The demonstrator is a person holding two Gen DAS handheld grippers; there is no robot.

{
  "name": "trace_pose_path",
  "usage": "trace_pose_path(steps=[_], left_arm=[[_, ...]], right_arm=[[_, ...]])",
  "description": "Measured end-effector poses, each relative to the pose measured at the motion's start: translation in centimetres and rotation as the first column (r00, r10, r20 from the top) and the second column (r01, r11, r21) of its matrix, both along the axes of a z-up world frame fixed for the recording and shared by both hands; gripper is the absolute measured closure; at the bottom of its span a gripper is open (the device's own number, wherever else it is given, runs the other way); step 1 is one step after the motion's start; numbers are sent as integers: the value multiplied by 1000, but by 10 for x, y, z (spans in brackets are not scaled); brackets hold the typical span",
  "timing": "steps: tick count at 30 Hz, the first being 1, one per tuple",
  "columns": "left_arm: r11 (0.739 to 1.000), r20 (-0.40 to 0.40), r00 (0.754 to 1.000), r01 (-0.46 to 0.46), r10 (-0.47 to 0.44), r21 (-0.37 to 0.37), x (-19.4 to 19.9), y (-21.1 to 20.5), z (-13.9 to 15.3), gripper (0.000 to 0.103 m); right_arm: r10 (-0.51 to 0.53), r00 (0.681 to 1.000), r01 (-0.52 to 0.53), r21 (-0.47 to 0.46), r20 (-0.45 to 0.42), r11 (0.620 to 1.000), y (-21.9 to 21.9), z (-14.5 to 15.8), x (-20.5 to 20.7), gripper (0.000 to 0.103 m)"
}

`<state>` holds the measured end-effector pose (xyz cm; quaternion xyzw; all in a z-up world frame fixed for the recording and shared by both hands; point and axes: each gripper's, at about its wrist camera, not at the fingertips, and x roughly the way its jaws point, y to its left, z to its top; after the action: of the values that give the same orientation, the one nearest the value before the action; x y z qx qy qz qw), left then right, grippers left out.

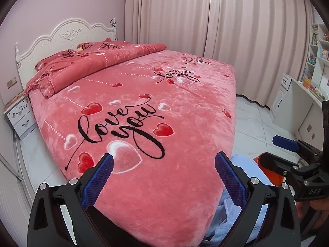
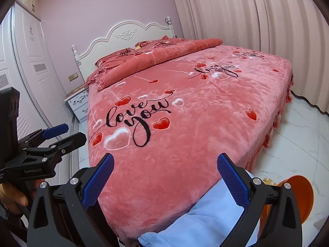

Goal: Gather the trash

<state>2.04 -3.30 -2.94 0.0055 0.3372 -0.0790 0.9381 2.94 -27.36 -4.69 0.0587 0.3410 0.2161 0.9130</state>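
Observation:
My left gripper [image 1: 164,160] is open and empty, held above the foot of a bed with a pink "love you" cover [image 1: 144,94]. My right gripper [image 2: 165,161] is open and empty too, above the same bed end [image 2: 185,107]. An orange bin [image 2: 298,197] stands on the floor at the bed's near right corner; in the left wrist view only part of it [image 1: 271,174] shows. A light blue cloth [image 2: 205,220] lies at the bed's near corner, under the right finger; it also shows in the left wrist view [image 1: 244,164]. No loose trash shows on the bed.
A folded pink quilt [image 1: 92,63] lies by the white headboard [image 1: 67,35]. A white nightstand [image 1: 19,115] stands left of the bed. Curtains [image 1: 226,20] hang behind. A desk with shelves [image 1: 308,78] is at the right. A wardrobe [image 2: 30,61] is at the left. The floor is white tile [image 2: 298,140].

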Motion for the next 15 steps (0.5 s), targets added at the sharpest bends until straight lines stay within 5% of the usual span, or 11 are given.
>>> trace_pose_path(steps=[15], left_arm=[[1000,-19,1000,21,-21,1,-1,-4,-2,6]], right_arm=[[2,1000,-1,7,-20,1000,-1,-6,1,5]])
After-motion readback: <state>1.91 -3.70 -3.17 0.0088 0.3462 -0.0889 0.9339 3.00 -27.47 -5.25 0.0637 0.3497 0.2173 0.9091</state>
